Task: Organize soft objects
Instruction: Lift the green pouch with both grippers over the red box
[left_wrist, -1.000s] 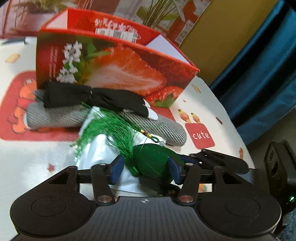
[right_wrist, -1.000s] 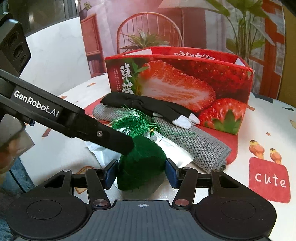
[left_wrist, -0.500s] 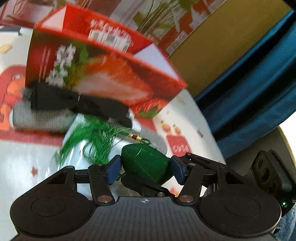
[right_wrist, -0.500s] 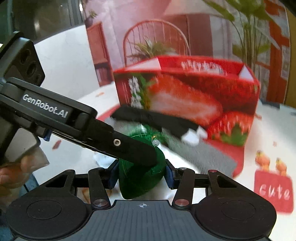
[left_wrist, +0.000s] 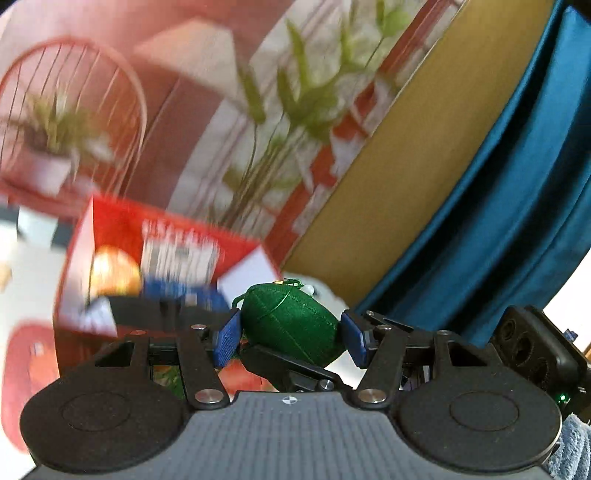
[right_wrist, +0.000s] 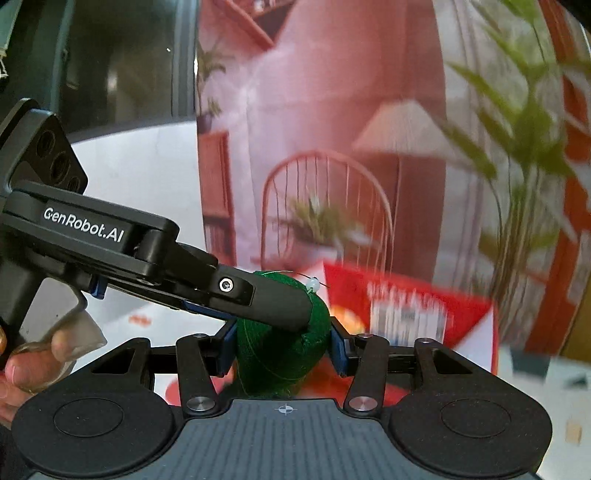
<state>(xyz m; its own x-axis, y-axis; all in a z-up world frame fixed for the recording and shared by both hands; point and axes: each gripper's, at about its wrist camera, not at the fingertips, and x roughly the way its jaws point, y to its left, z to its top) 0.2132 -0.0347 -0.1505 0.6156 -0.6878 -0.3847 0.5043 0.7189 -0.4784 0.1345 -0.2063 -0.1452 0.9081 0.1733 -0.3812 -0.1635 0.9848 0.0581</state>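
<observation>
Two claws meet on one green pouch (left_wrist: 291, 325), which is up in the air in front of a red box (left_wrist: 122, 258).

In the left wrist view, at the left side, the red box is blurred, and its open top shows a white inner wall. Toward the middle, the left claw (left_wrist: 290, 334) has its blue pads (left_wrist: 226, 341) on both sides of the pouch; the left pad touches it, but if the right pad presses it cannot be told. One finger of the other claw passes under the pouch. At the right hangs a blue curtain (left_wrist: 517, 192).

In the right wrist view, at the left side, a hand (right_wrist: 33, 360) holds the handle of the left claw, and its black finger (right_wrist: 266, 304) lies over the top of the pouch (right_wrist: 280, 354). In the middle, the right claw (right_wrist: 282, 349) is closed on the pouch, both pads against it. A small white bead (right_wrist: 313, 284) sits at the pouch's top. At the right, the red box (right_wrist: 406, 306) stands behind on the counter (right_wrist: 546, 384).
</observation>
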